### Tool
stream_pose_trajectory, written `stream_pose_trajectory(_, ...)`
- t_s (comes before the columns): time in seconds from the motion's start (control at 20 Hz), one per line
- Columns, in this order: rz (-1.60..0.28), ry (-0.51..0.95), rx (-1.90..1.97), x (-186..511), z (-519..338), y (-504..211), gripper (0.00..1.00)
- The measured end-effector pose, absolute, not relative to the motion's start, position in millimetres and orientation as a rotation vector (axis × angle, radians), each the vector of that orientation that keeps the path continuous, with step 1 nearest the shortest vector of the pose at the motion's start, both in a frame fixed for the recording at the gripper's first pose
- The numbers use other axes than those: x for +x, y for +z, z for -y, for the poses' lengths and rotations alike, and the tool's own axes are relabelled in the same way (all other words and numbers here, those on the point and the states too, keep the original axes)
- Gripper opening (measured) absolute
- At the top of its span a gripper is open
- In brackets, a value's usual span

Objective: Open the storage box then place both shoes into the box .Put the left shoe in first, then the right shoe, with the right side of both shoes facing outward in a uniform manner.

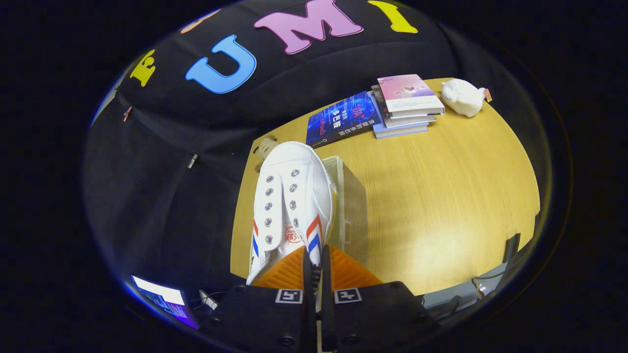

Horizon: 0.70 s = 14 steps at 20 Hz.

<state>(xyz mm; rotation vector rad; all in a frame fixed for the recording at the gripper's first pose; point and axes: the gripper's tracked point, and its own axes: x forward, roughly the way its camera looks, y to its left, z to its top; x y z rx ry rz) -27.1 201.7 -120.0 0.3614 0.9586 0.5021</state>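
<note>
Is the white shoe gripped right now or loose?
Gripped. The gripper fingers are closed on the side wall of the white shoe, which hangs lifted beside the clear storage box above the wooden table.

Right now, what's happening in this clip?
The handheld gripper is shut on the rim of a white shoe with red and blue stripes, holding it up with its toe pointing ahead, away from the fingers. The shoe hangs over a clear storage box on the wooden table; how far in it sits is unclear. Beyond lie a stack of books, a blue book and a white figurine.
</note>
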Motion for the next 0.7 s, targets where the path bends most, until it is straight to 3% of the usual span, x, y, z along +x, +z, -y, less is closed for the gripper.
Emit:
stream_pose_trajectory(0.55, -1.054, 0.399, 0.288, -19.7, -235.8, -179.1, 0.09)
stream_pose_trajectory(0.65, -1.051, 0.448, 0.318, -22.4, -250.1, -173.4, 0.23)
stream_pose_trajectory(0.7, -1.038, 0.477, 0.353, -26.3, -255.6, -161.0, 0.46)
